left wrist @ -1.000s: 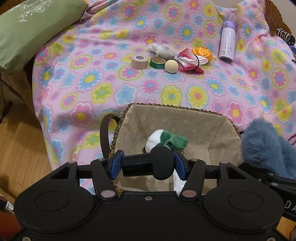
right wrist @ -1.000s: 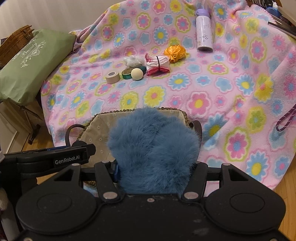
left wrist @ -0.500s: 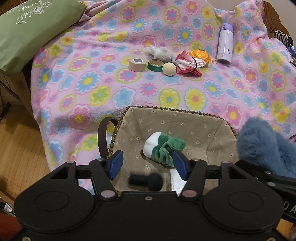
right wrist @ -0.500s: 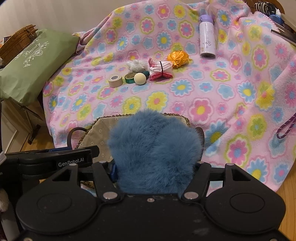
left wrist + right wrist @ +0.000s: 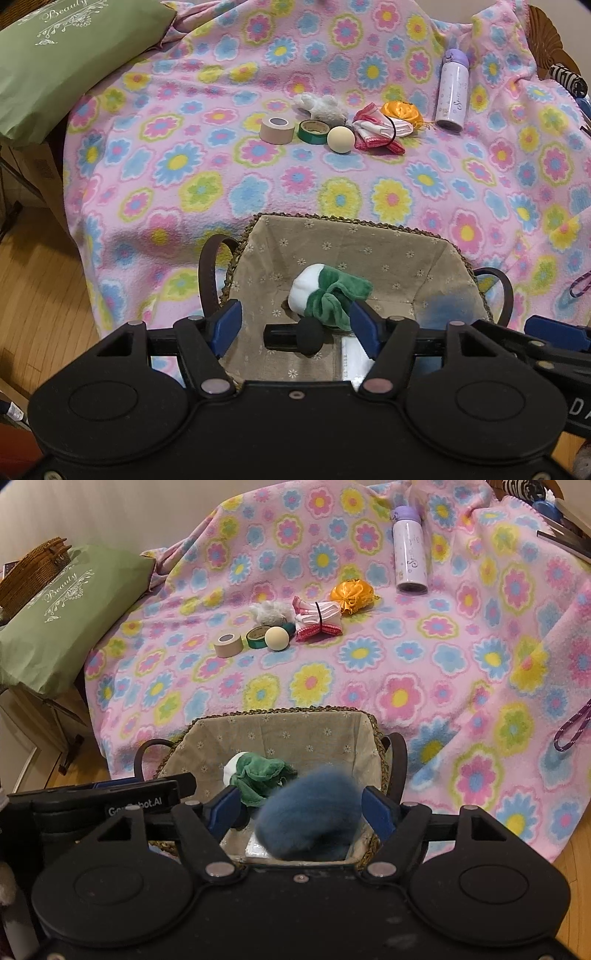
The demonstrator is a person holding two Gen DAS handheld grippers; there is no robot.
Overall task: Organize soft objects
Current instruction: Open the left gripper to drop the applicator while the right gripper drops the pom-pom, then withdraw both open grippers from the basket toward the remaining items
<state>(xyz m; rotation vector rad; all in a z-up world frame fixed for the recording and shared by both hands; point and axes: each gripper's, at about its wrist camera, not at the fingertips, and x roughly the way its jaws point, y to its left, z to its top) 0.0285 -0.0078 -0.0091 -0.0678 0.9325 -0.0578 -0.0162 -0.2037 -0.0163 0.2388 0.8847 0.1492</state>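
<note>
We held both grippers over the woven basket with the daisy-print linen lining that stood at the near edge of the pink flower-patterned fleece blanket.

The left gripper had its blue-padded jaws apart, and they had just been opening, with nothing pressed between them. Below them a black foam-tipped cylinder lay on the basket floor, its long axis running left to right and its rounded head pointing right. Just beyond it rested a white and green plush bundle, its white rounded end to the left and its green ruffled end to the right.

The right gripper also stood with its jaws spread, having just been opening. The fluffy blue fur pompom, blurred and rounded, sat between them over the basket's right side, and we saw no pad pressing on it. Whether it touched the basket floor we could not tell.

Toward the middle of the blanket lay a row: a beige tape roll, a green tape roll, a smooth cream ball, a white fluffy toy, a banded red and white cloth bundle and a shiny orange satin pouch. A lilac bottle lay beside them, its cap pointing toward the far edge. A green cushion sat off the far left corner.
</note>
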